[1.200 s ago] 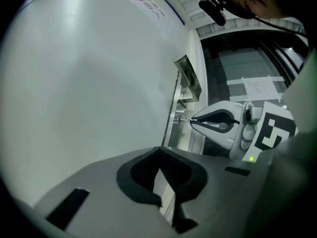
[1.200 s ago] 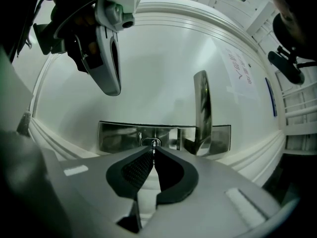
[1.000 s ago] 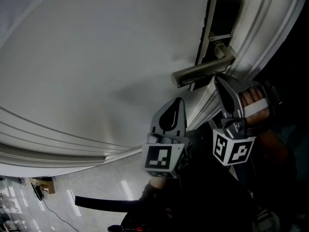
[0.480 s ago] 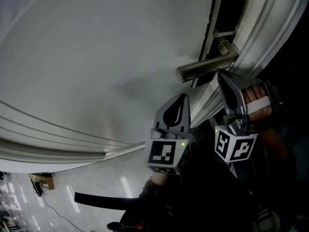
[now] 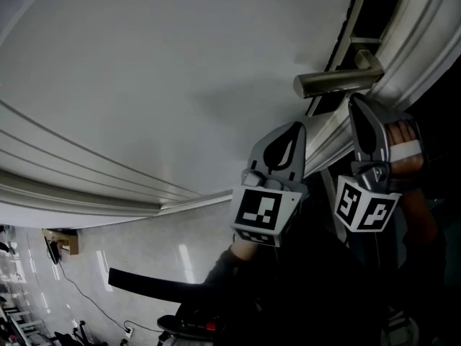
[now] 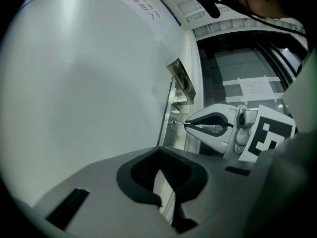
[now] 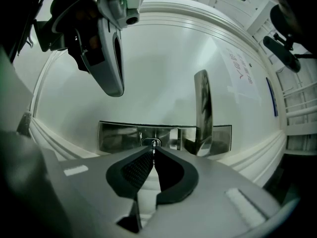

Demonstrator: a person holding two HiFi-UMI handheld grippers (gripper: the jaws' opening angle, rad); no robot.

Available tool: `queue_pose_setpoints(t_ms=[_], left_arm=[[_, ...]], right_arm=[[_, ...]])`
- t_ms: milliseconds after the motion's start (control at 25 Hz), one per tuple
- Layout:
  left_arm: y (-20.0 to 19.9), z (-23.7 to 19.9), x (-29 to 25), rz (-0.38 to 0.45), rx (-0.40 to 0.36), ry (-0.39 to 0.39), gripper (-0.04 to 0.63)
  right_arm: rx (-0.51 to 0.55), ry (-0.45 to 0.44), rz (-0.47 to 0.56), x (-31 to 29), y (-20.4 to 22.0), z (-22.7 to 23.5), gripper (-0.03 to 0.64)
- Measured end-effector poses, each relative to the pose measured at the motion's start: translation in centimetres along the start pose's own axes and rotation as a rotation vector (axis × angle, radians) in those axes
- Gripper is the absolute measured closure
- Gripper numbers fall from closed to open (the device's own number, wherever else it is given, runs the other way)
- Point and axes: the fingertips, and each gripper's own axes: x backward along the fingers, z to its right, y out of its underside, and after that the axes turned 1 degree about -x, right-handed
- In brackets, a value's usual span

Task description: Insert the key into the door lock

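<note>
The white door (image 5: 166,71) carries a metal lever handle (image 5: 335,83) on a long lock plate (image 7: 116,135). My right gripper (image 7: 153,151) is shut on a thin key (image 7: 154,146), whose tip sits at the keyhole (image 7: 150,142) left of the handle (image 7: 202,108). In the left gripper view the right gripper (image 6: 185,124) holds the key (image 6: 177,124) against the plate (image 6: 171,114). In the head view the right gripper (image 5: 354,99) points up just under the handle. My left gripper (image 5: 294,125) is shut and holds nothing, beside it and off the door.
Raised mouldings (image 5: 79,200) run across the lower door. A paper notice (image 7: 242,68) hangs higher on the door. A tiled floor (image 5: 108,258) with cables lies at the lower left. A hand (image 5: 405,150) holds the right gripper.
The head view has swung, so handle and both grippers now sit further right in it. The right gripper stays just below the handle; the left one stays alongside.
</note>
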Motion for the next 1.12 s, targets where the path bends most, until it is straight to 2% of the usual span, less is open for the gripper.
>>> queue_pose_setpoints(t_ms=[800,1120], left_arm=[[0.34,-0.40,-0.42,-0.005,0.030,-0.001,0.595],[0.33,-0.69,-0.42,-0.018,0.013,-0.002,0.595]], right_arm=[[-0.018,-0.004,0.012,-0.07,-0.21,-0.02,0.604],[-0.018,-0.001,0.005,-0.06,-0.29,0.08,0.604]])
